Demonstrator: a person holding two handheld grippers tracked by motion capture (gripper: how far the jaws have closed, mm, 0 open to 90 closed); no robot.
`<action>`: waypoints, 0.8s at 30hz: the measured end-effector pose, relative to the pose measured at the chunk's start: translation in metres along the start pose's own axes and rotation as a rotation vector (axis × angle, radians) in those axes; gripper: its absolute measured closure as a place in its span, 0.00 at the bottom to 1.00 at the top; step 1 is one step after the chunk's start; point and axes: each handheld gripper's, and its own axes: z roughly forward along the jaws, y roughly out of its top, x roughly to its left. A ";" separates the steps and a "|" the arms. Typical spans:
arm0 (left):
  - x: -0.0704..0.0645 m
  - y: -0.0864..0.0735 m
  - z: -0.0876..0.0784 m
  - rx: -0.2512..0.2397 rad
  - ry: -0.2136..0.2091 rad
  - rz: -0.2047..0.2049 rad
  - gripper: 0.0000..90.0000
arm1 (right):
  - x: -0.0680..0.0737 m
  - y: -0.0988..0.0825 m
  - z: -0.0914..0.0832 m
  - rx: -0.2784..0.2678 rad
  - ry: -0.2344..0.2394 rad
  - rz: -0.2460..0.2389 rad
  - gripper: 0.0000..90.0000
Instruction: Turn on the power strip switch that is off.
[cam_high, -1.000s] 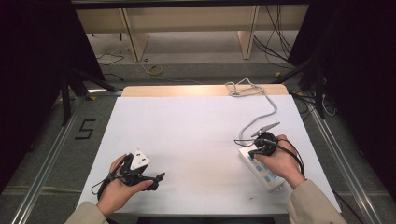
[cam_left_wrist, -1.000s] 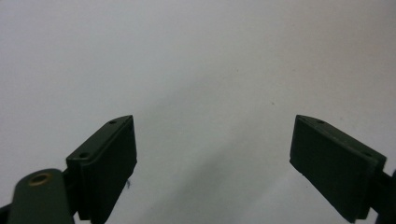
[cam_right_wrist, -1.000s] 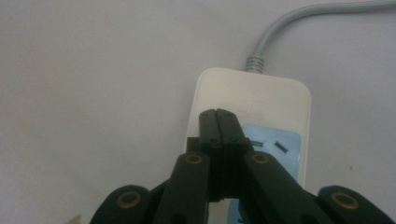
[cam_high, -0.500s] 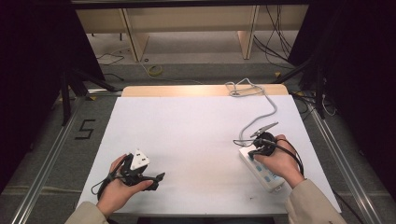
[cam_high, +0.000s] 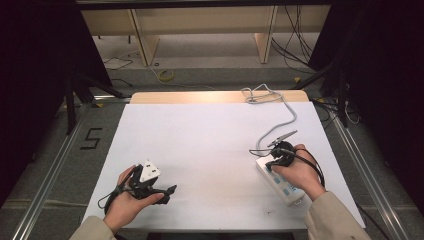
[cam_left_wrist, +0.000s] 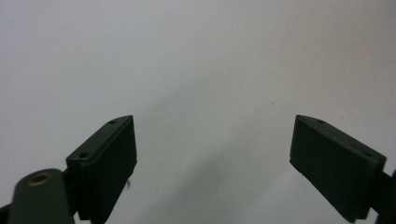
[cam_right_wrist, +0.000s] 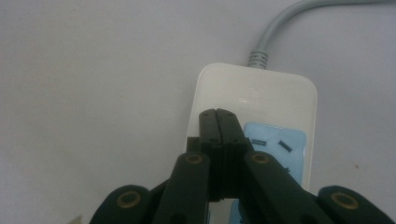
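Power strip (cam_right_wrist: 254, 109) lay loose under the right gripper's (cam_right_wrist: 217, 112) closed, empty fingers, so pressing could skid it; left gripper's (cam_left_wrist: 212, 154) fingers stood wide.

White table (cam_high: 210, 145) all across, with a pale wood strip (cam_high: 200, 97) along the far edge. The power strip (cam_high: 280, 182) is white with light blue socket panels, and its cable (cam_high: 287, 117) is grey. Both tongs are black, left (cam_left_wrist: 212, 154) and right (cam_right_wrist: 217, 116), with brass-coloured rivets. A white block (cam_high: 149, 171) tops the left one. Beige sleeves (cam_high: 332, 220).
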 end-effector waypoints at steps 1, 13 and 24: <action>0.000 0.000 0.000 0.000 -0.001 0.000 0.16 | 0.000 0.000 0.000 0.001 0.000 0.002 1.00; 0.000 0.000 0.000 0.002 0.000 0.000 0.16 | 0.001 0.002 0.001 0.018 -0.005 0.003 1.00; 0.000 0.000 0.000 0.002 0.000 0.000 0.16 | 0.001 0.002 0.001 0.026 -0.005 0.011 1.00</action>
